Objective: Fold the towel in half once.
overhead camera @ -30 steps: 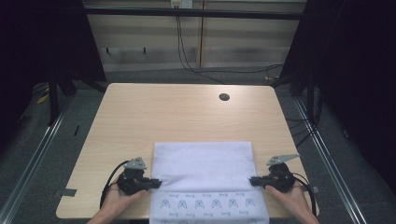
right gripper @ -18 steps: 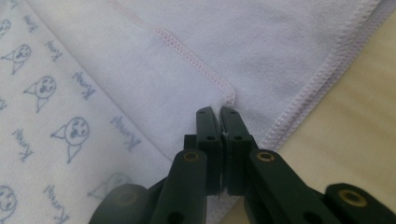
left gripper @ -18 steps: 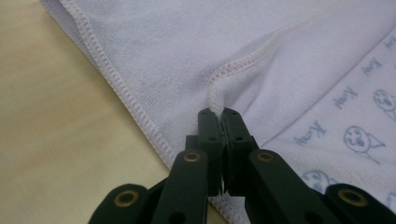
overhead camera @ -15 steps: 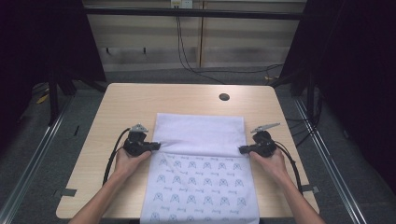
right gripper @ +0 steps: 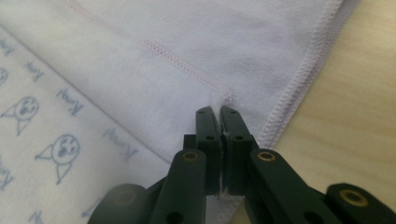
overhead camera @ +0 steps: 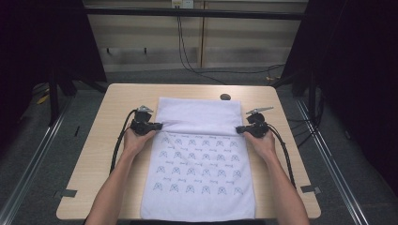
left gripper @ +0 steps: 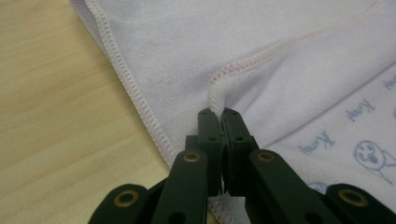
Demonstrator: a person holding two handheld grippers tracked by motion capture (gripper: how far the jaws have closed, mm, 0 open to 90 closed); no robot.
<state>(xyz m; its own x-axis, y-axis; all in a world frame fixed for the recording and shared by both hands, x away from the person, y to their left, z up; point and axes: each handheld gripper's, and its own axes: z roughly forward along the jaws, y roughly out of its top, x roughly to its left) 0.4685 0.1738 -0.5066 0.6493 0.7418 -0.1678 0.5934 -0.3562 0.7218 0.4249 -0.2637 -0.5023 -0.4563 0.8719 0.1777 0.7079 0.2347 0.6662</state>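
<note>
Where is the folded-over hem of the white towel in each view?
High view: hem crosses the towel between both hand-held grippers.
Left gripper view: hem runs up-right from the jaw tips.
Right gripper view: hem runs up-left from the jaw tips.
Shared landmark: printed faces.

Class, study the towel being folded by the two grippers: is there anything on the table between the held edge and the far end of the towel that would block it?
Nothing visible does. The left gripper and right gripper are shut on the towel edge; the dark round spot lies beyond the towel's far end.
</note>
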